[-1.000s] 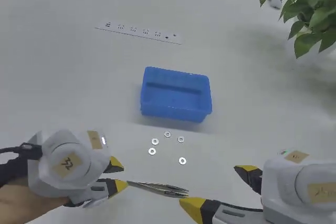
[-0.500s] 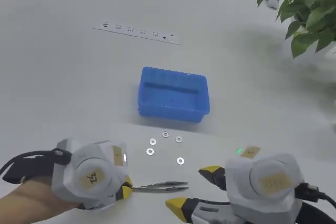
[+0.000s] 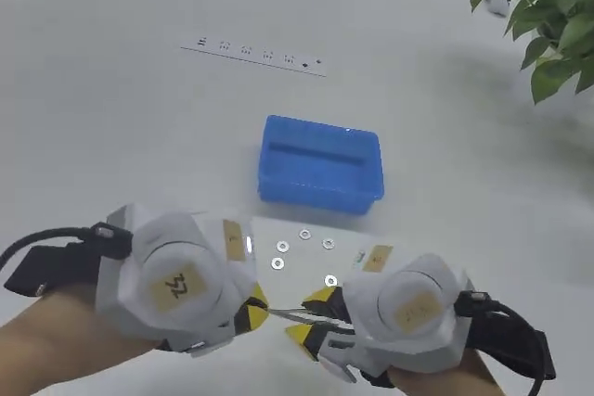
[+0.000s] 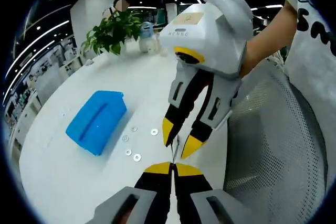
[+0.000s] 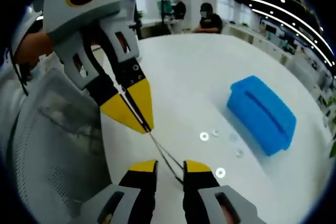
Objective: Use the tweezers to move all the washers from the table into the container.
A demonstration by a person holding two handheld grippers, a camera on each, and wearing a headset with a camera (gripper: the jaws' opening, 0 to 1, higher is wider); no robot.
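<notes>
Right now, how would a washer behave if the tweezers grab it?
The washers lie flat on the smooth table, so one will probably slide before lifting. Small thin rings, they look light and might roll if dropped on edge.

Washers [image 3: 282,247] on surface [image 3: 111,118] just in front of bin [image 3: 320,173]; strip [image 3: 252,55] behind bin; plant [image 3: 548,16] far rt; tweezers [image 3: 283,314] nearest.

Five washers [image 3: 282,247] — one container [image 3: 321,169] — one tweezers [image 5: 164,153]
</notes>
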